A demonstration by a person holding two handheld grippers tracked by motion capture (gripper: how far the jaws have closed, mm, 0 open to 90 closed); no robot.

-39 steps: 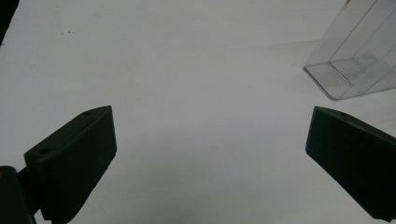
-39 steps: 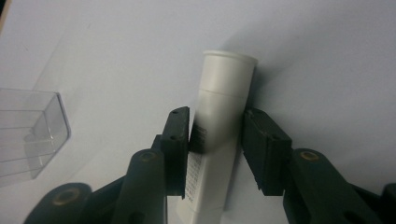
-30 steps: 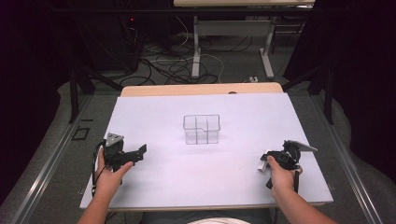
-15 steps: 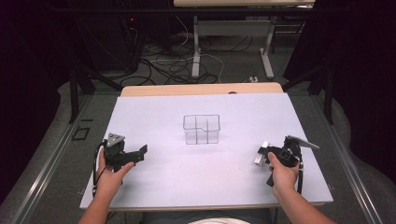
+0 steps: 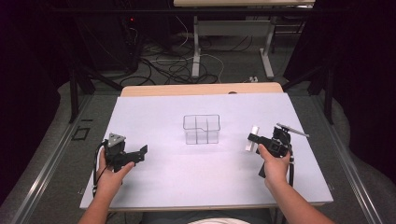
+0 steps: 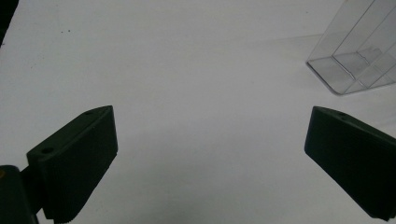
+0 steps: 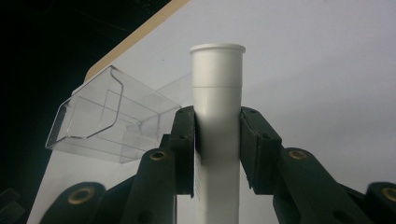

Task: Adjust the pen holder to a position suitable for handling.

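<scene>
white tube (image 7: pixel 217 121), flared at its top rim, clamped upright between the jaws of the right tongs (image 7: pixel 217 149), seen in the right gripper view pinched on both sides at mid-length. in the high view, same white tube (image 5: pixel 253 138) held at the right side of the desk (image 5: pixel 187 182), just right of and apart from the clear box (image 5: pixel 201 129), raised off the white surface in the right tongs (image 5: pixel 254 139), gripped by the right hand (image 5: pixel 274 163). clear box standing near the middle of the desk, divided inside into compartments, nothing visible in them; in the right gripper view, clear box (image 7: pixel 109 121) lying behind and to the left of the tube, not touching it. left tongs (image 5: pixel 140 152) resting low at the left side of the desk, held by the left hand (image 5: pixel 109 175), well apart from the box. in the left gripper view, left tongs (image 6: pixel 210 140) spread wide, nothing between the jaws, bare white desk (image 6: pixel 187 70) beneath, a corner of the clear box (image 6: pixel 359 51) at upper right. beyond the far edge of the desk, cables (image 5: pixel 177 65) on the floor and a second table's legs (image 5: pixel 196 51).
</scene>
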